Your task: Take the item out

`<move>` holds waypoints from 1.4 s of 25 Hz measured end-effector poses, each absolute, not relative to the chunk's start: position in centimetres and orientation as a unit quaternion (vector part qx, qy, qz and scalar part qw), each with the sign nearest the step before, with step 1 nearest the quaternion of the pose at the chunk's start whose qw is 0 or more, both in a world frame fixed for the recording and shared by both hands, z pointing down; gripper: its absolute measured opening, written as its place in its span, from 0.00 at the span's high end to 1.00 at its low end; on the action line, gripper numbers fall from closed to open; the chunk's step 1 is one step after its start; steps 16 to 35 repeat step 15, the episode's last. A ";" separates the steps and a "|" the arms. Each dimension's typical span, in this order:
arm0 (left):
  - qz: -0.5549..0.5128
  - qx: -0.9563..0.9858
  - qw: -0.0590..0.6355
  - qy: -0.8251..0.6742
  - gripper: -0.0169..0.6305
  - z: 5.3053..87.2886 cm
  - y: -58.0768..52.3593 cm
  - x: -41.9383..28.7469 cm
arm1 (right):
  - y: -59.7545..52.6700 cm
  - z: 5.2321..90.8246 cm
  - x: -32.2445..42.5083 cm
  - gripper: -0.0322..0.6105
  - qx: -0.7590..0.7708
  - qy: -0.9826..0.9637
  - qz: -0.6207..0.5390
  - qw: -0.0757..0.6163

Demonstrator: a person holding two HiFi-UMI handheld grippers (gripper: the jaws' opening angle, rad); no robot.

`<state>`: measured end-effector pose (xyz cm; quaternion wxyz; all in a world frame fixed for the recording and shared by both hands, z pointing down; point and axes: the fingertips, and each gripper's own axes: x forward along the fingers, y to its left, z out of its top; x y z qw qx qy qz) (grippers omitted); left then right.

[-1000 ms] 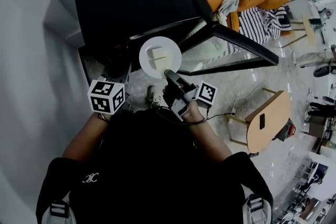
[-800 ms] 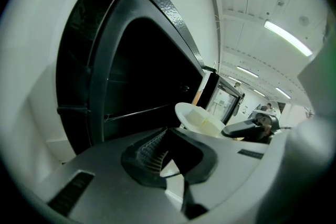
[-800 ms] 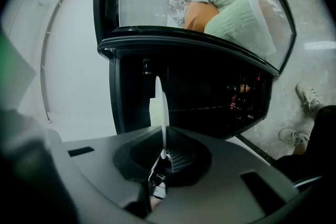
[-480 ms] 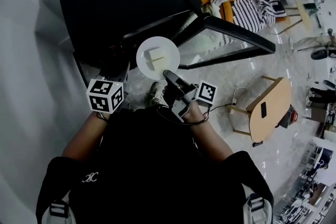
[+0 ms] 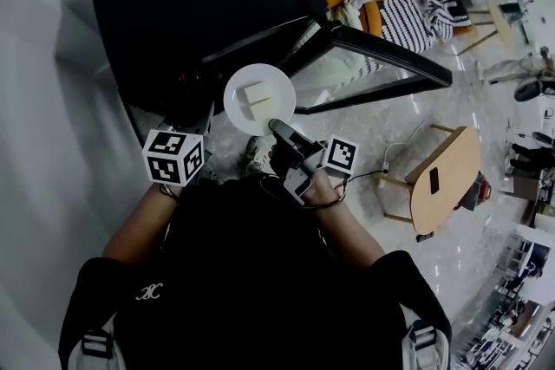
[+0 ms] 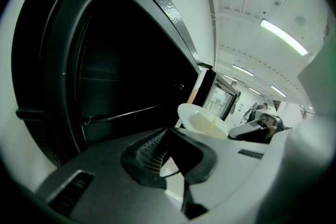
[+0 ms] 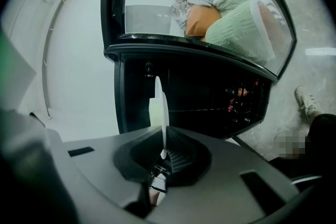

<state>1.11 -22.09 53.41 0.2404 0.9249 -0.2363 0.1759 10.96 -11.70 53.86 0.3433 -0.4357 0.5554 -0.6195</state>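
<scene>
One thin round plate (image 5: pixel 282 87) sits between the right gripper's (image 7: pixel 163 150) ribbed fingers (image 7: pixel 181 153).

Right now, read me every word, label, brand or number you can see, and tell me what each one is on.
No text here can be read for certain.
White emblem on the person's black shirt: too small to read.
Left marker cube and right marker cube: only black-and-white square patterns, no letters or numbers.
</scene>
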 end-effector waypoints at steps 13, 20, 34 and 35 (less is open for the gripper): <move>0.174 0.924 0.240 -0.243 0.96 53.4 -21.6 1.1 | -11.6 53.9 10.9 0.91 -0.427 0.560 -0.622 0.342; 0.174 0.923 0.240 -0.244 0.96 53.5 -21.6 1.1 | -11.7 53.9 10.9 0.91 -0.426 0.560 -0.622 0.344; 0.174 0.923 0.240 -0.244 0.96 53.5 -21.6 1.1 | -11.7 53.9 10.9 0.91 -0.426 0.560 -0.622 0.344; 0.174 0.923 0.240 -0.244 0.96 53.5 -21.6 1.1 | -11.7 53.9 10.9 0.91 -0.426 0.560 -0.622 0.344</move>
